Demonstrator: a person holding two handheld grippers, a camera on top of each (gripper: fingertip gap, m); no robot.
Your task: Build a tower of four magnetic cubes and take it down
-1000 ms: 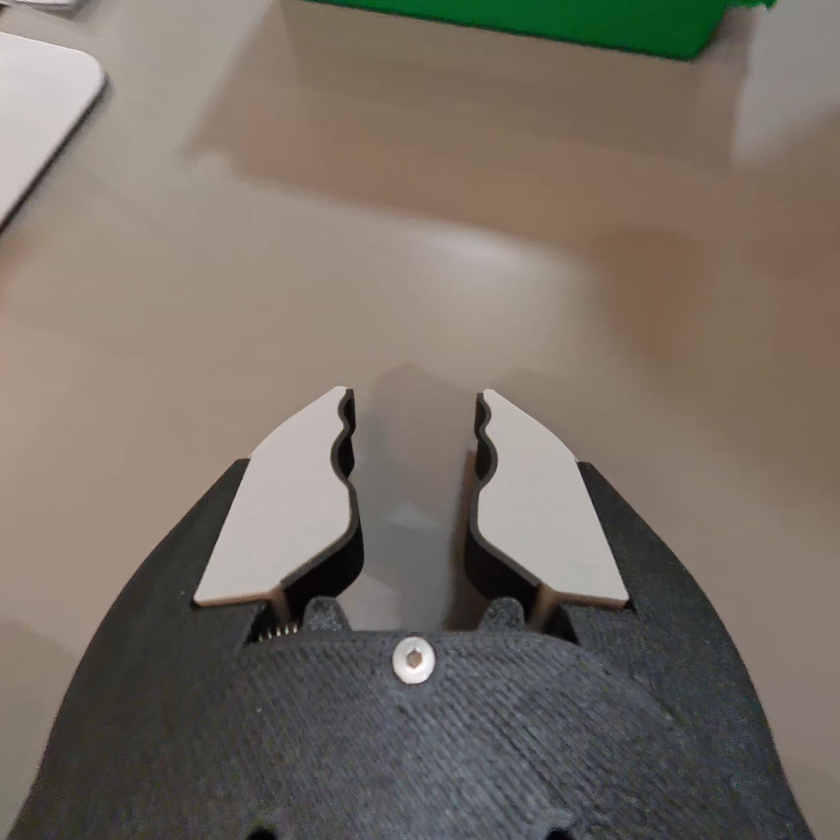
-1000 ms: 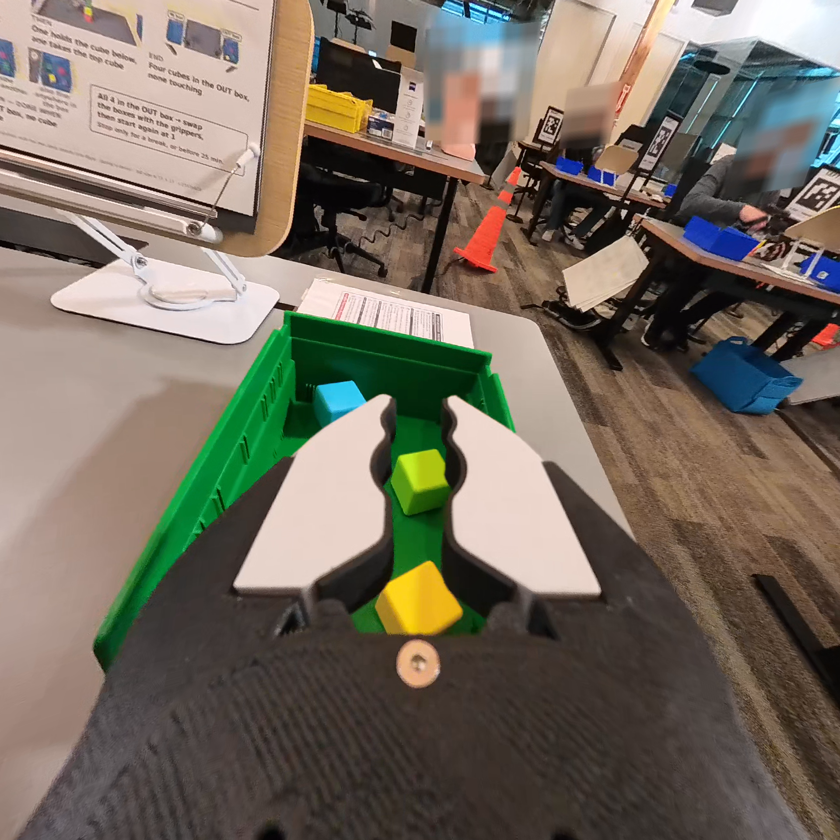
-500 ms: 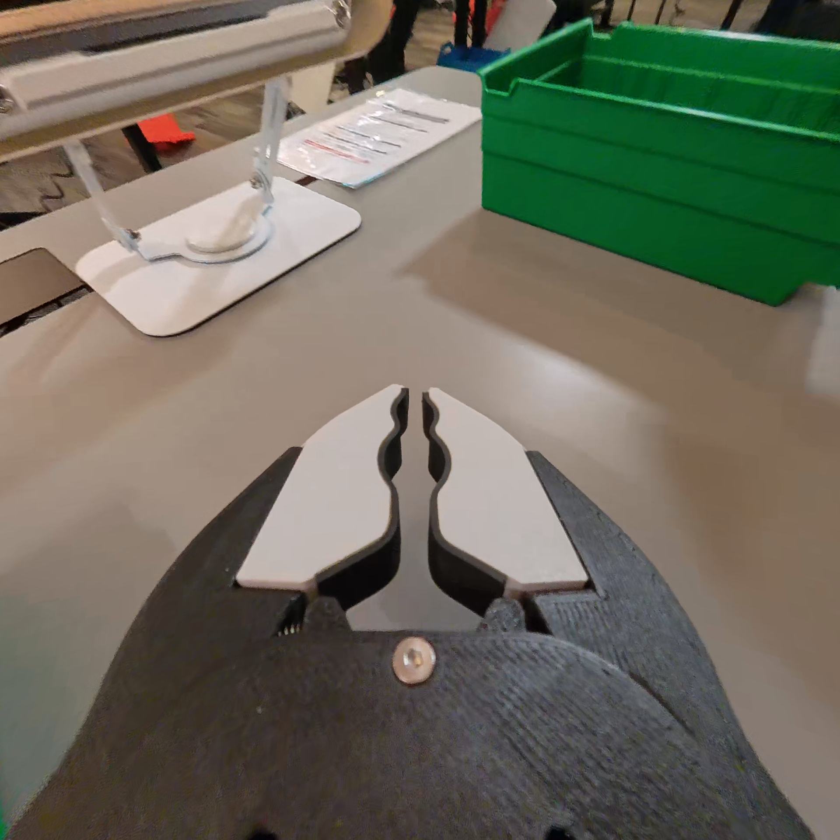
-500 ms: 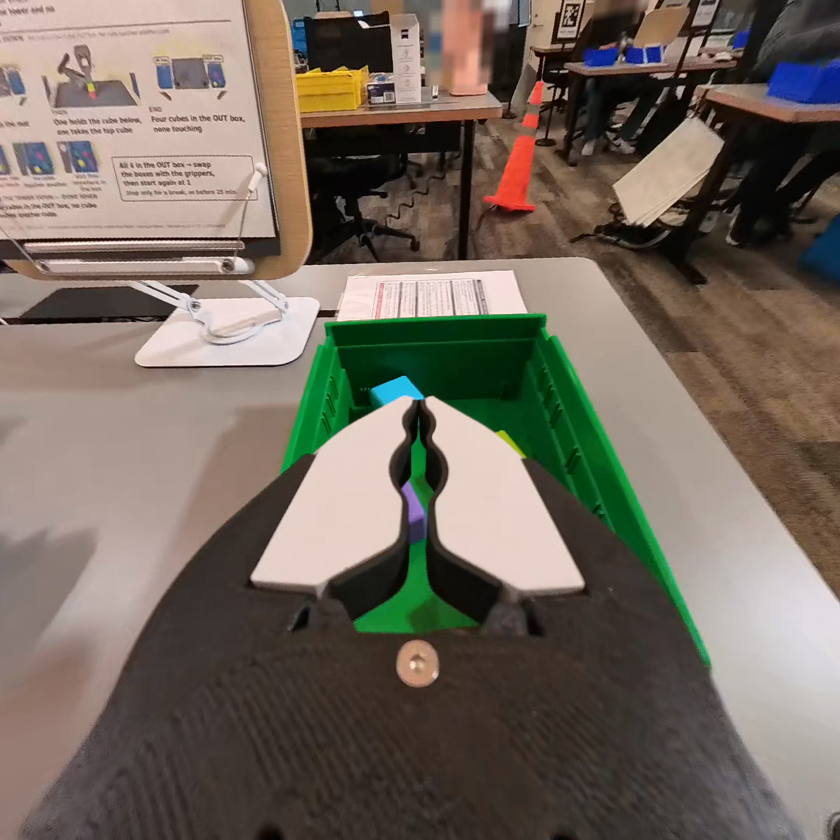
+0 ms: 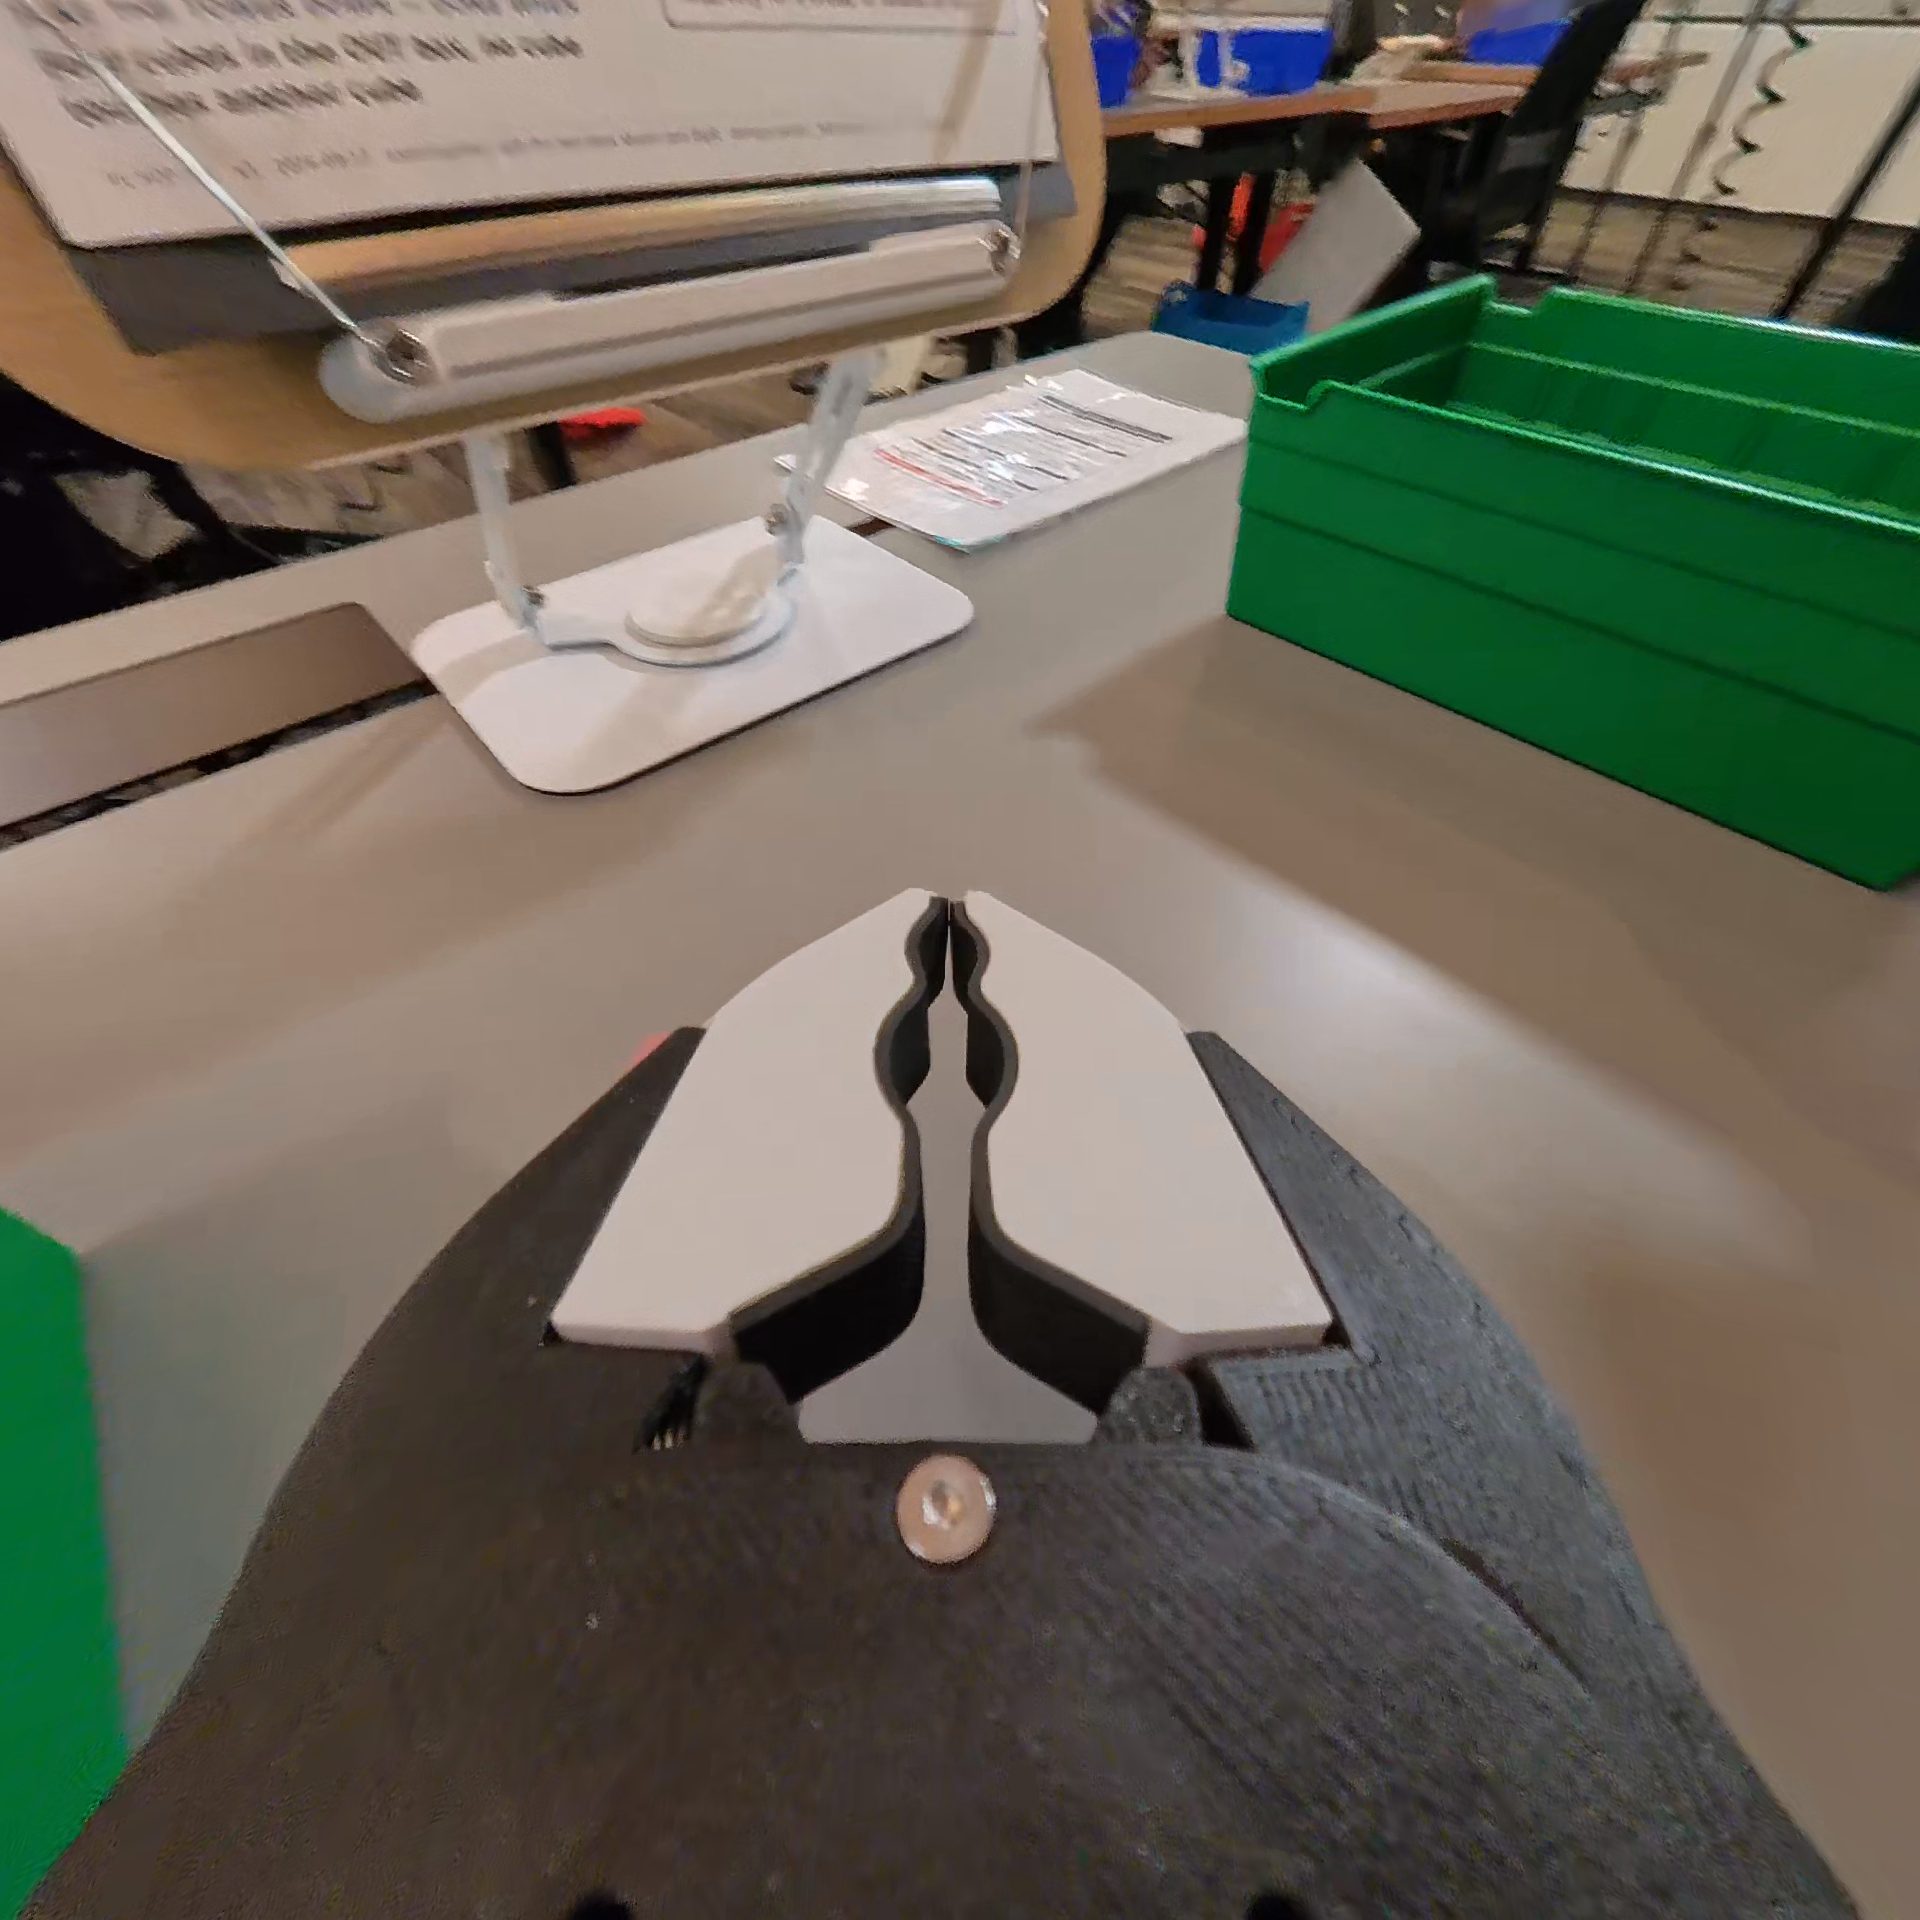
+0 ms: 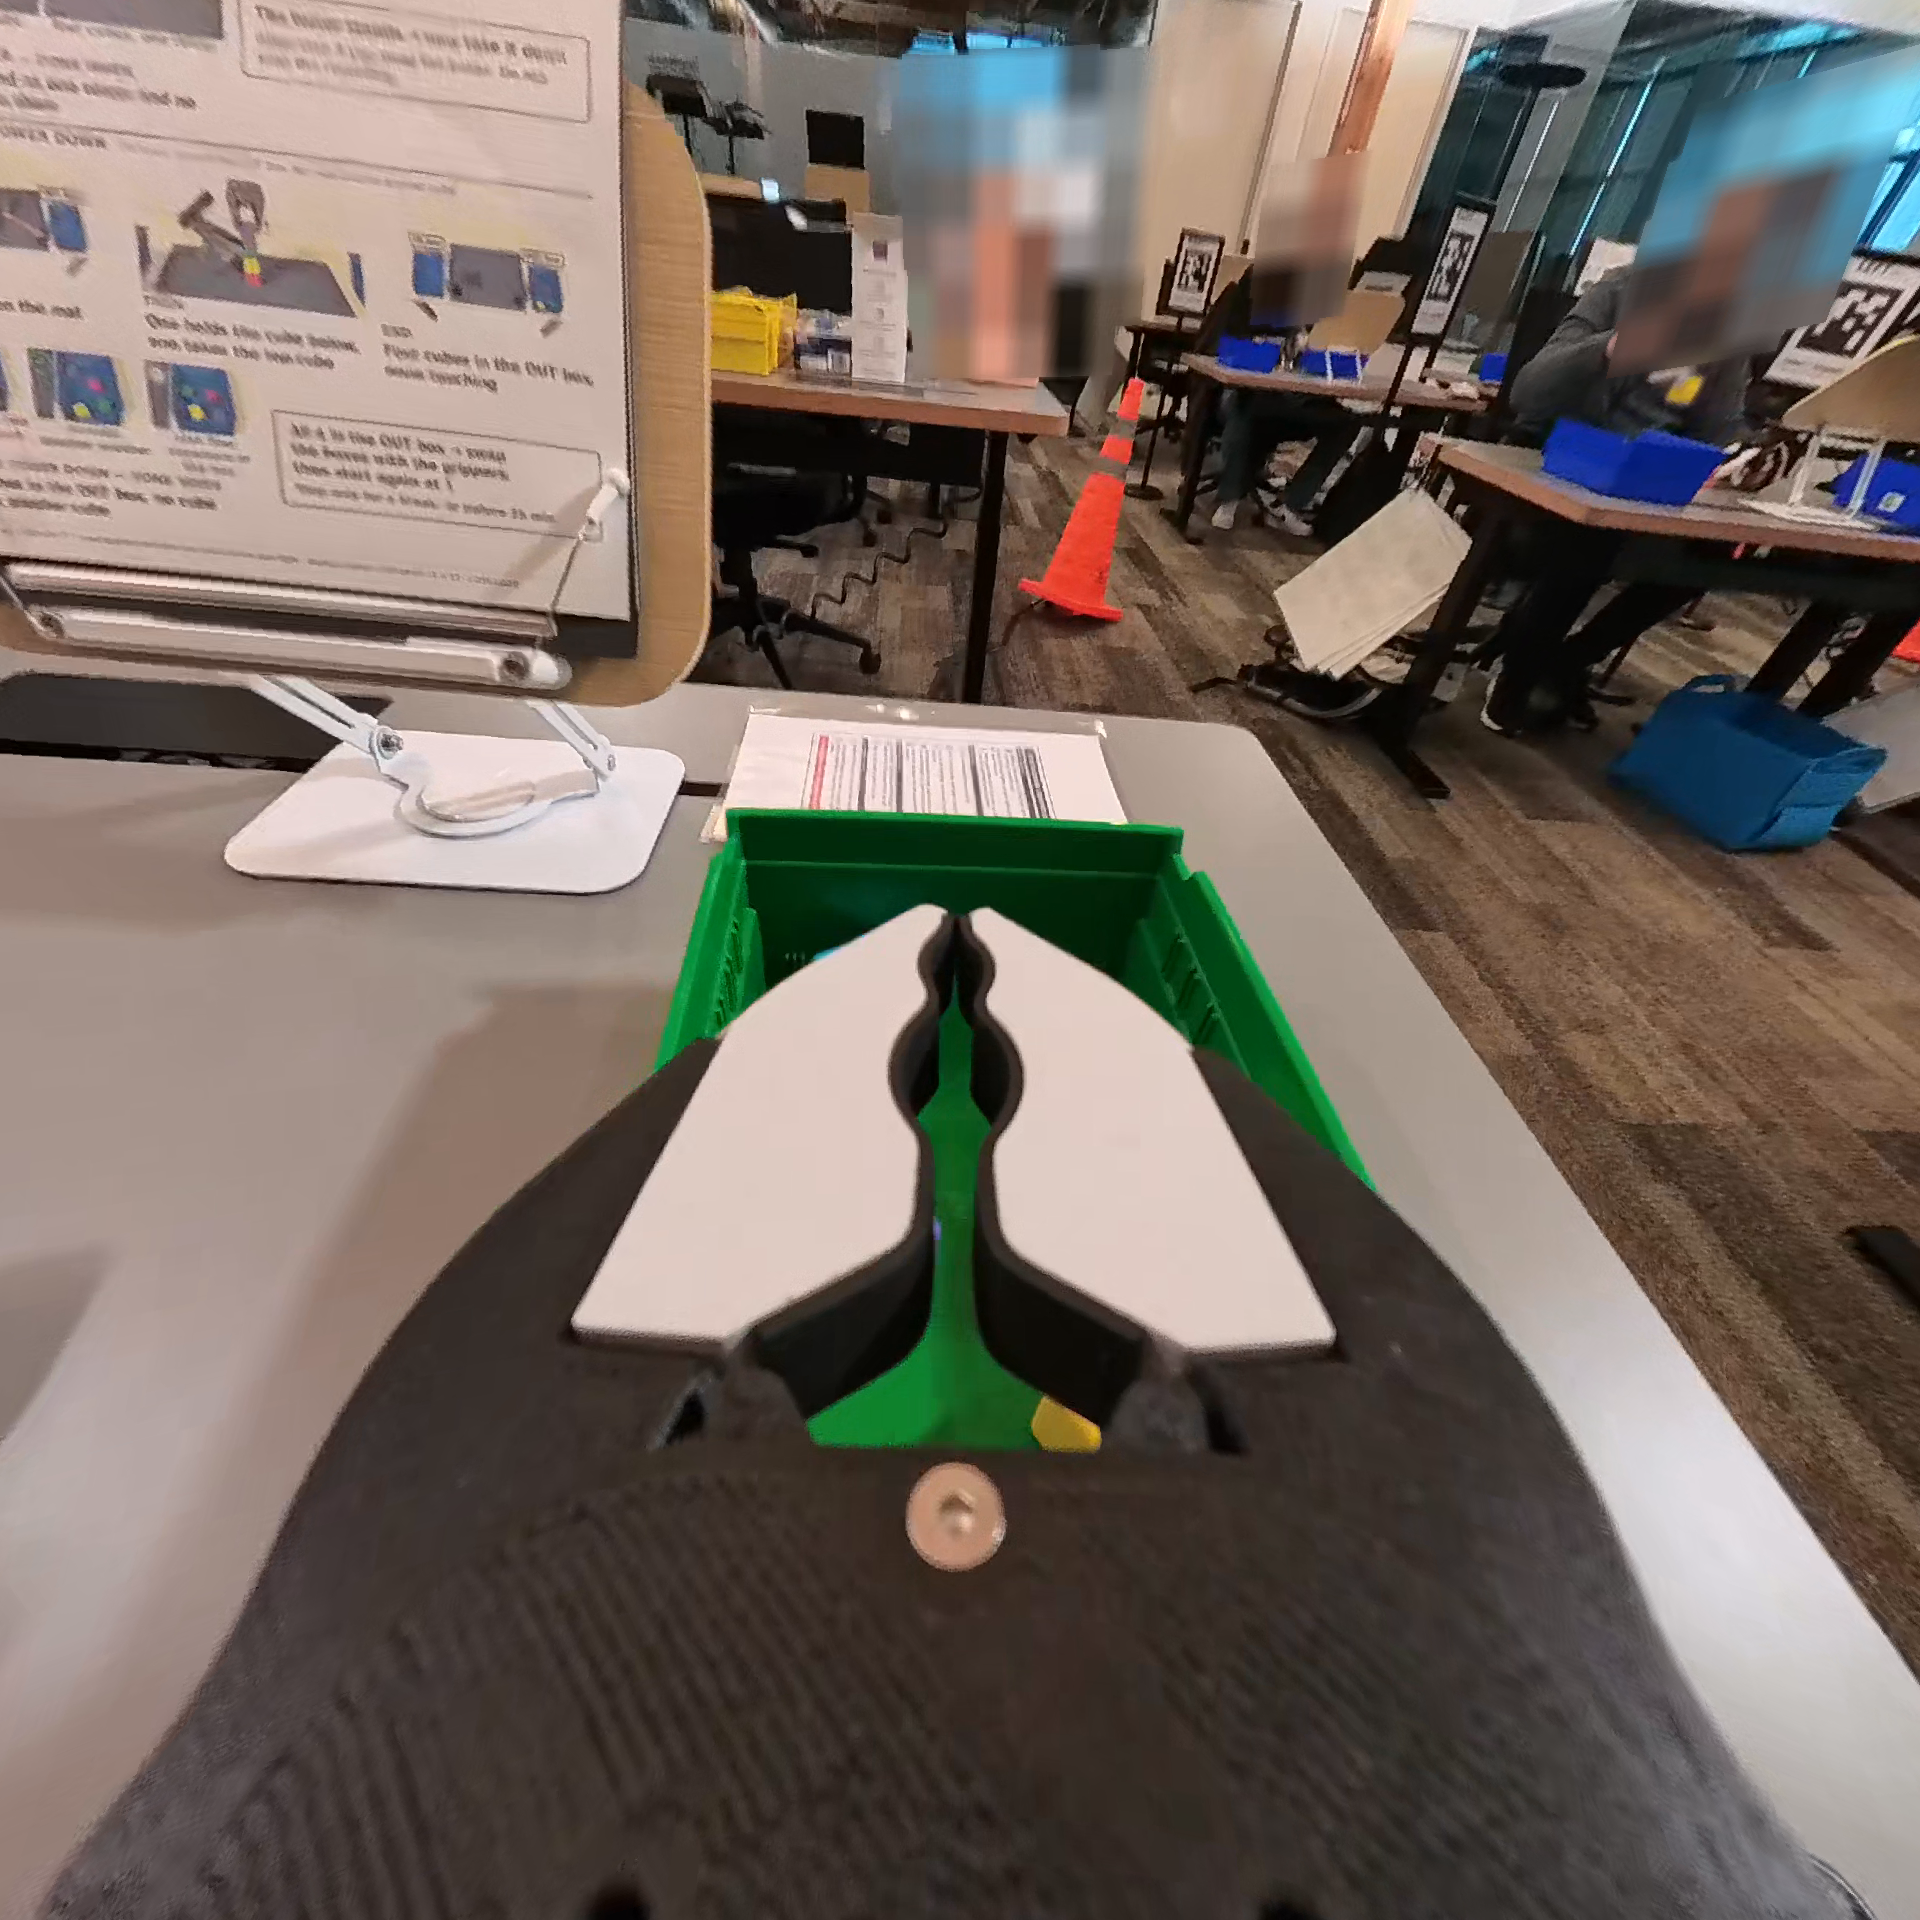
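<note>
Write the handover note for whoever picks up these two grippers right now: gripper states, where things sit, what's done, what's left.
Left gripper: shut, empty, over the bare grey table; a green plastic bin lies ahead to its right, another green edge at far left.
Right gripper: shut, empty, above the same green bin.
In that bin: a yellow cube shows below the gripper; other contents are hidden.
A white document stand and a laminated printed sheet sit beyond the bin.
Done: neither gripper carries anything.
Left: no job is stated, so I cannot say.

Left tongs (image 5: 951,925) hang closed and empty above the bare grey worktop (image 5: 1351,1039). Right tongs (image 6: 961,920) hang closed and empty over a green bin (image 6: 956,842).
</note>
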